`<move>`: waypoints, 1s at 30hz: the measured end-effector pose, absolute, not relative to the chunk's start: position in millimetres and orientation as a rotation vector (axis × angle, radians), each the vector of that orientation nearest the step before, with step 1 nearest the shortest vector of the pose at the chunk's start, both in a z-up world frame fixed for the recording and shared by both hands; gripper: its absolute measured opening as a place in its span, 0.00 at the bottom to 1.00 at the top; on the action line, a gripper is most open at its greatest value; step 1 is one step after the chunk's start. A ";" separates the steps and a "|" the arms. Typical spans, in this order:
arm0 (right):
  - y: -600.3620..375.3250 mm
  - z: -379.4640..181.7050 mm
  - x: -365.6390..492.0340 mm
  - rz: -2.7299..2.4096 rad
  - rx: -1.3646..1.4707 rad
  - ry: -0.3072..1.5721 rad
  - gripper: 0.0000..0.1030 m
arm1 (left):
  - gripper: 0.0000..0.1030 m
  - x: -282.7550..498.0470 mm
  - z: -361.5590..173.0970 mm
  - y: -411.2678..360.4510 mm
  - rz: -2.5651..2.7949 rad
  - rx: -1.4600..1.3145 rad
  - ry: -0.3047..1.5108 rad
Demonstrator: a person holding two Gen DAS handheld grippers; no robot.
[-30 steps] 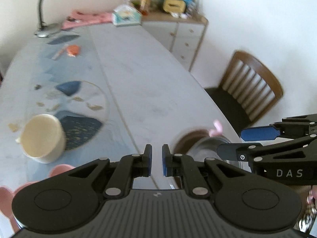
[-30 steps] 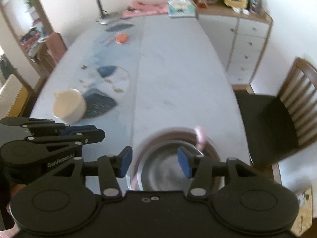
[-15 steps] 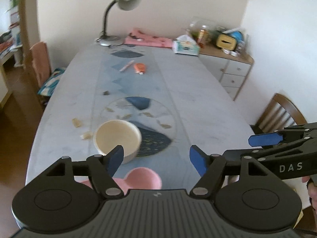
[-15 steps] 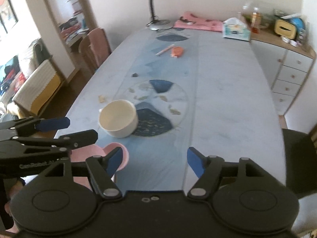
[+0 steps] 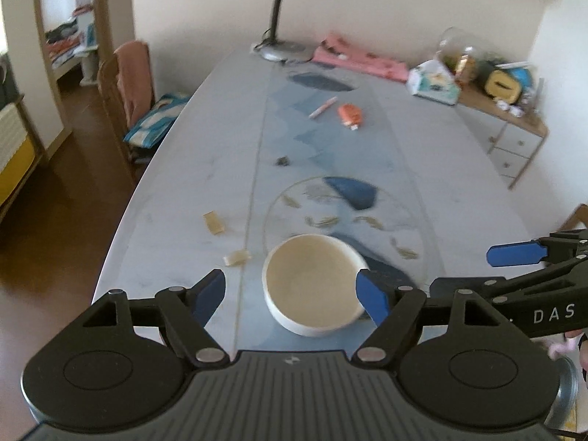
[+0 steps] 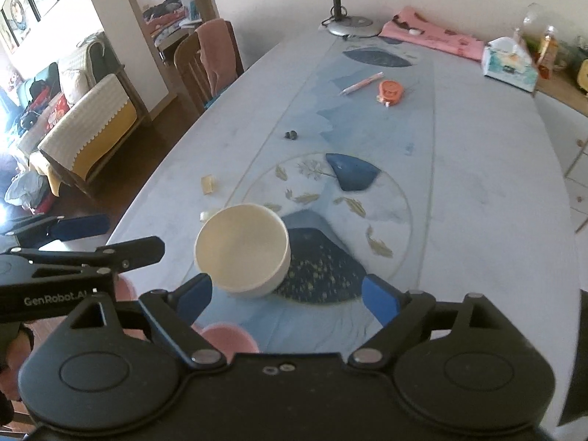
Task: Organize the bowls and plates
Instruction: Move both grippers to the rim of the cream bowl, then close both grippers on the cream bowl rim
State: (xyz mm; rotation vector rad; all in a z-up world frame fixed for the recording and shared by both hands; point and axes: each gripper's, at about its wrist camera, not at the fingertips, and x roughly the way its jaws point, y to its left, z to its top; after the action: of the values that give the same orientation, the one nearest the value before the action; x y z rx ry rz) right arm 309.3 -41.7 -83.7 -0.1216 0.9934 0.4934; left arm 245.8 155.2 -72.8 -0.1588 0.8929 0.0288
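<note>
The cream bowl sat low in the middle of the frame, on the table. The left gripper was spreading its jaws, nothing pinched yet. The right gripper was spreading too, empty. I think the grab came next: drop lower, then squeeze the rim.

Bowl on table, lamp behind

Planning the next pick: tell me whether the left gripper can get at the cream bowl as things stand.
Probably yes. The left gripper has its jaws opening with nothing between them, and the cream bowl sits upright just ahead of it on the table, nothing stacked in it. The right gripper beside it is close but not across the path.
</note>
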 end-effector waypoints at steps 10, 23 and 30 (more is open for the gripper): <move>-9.3 -145.8 373.6 0.489 -0.153 1.119 0.77 | 0.75 298.6 -133.4 170.5 0.092 -0.157 1.012; 7.9 -186.3 389.9 0.502 -0.204 1.210 0.45 | 0.48 314.7 -173.9 170.3 0.082 -0.177 1.103; 18.6 -192.4 390.7 0.505 -0.244 1.228 0.25 | 0.29 319.1 -180.4 167.7 0.088 -0.179 1.119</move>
State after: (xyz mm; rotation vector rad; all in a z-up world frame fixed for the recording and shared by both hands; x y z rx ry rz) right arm 390.7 18.6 -192.4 -0.2441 1.2275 0.5047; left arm 319.1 167.7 -180.4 -0.1787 1.1186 0.0884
